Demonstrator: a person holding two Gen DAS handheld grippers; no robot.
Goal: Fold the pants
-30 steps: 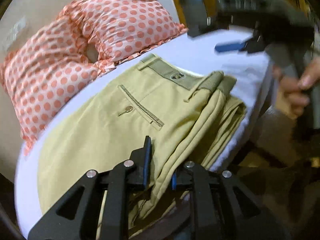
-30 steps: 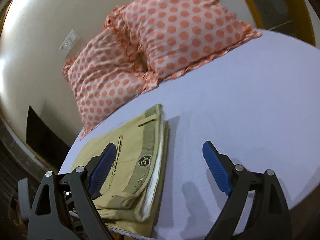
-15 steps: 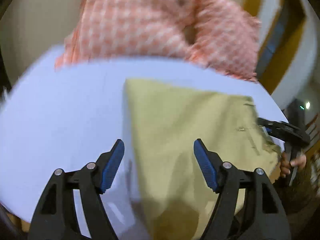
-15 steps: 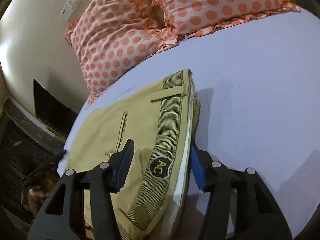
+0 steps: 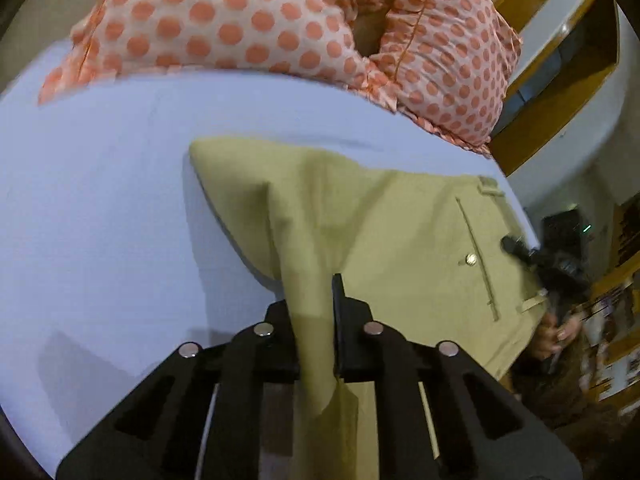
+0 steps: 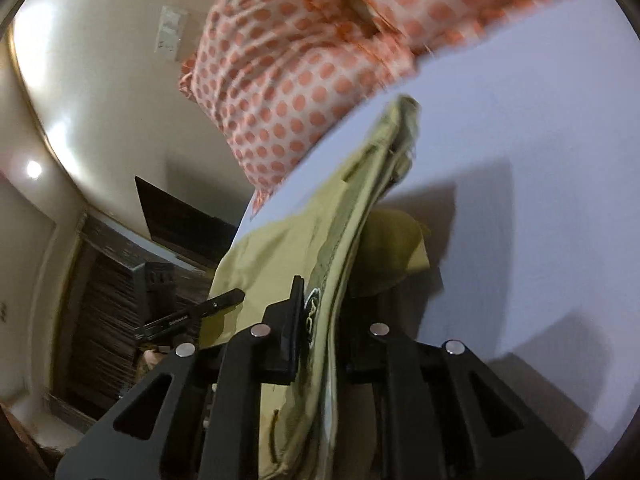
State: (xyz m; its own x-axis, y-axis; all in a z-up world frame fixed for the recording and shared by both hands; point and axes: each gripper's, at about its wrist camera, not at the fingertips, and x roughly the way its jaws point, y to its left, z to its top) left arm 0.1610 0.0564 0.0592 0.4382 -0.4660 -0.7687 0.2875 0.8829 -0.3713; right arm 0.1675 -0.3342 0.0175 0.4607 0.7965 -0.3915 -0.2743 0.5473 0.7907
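The khaki pants (image 5: 384,232) lie folded on the white bed sheet (image 5: 100,208), back pocket and button up. My left gripper (image 5: 314,312) is shut on the folded leg edge of the pants, lifting a ridge of cloth. My right gripper (image 6: 320,316) is shut on the waistband end of the pants (image 6: 352,200), beside the sewn badge, and holds that edge raised off the sheet (image 6: 520,160). The right gripper also shows at the far right of the left wrist view (image 5: 520,250). The left gripper shows in the right wrist view (image 6: 200,312).
Two polka-dot pillows (image 5: 280,28) lie at the head of the bed, just beyond the pants; they also show in the right wrist view (image 6: 304,80). The bed edge runs close to the pants on the waistband side. A dark cabinet (image 6: 112,300) stands beside the bed.
Both grippers were open half a second ago and have closed on the pants. The left one swung round to the leg edge; the right one has lifted the waistband edge.
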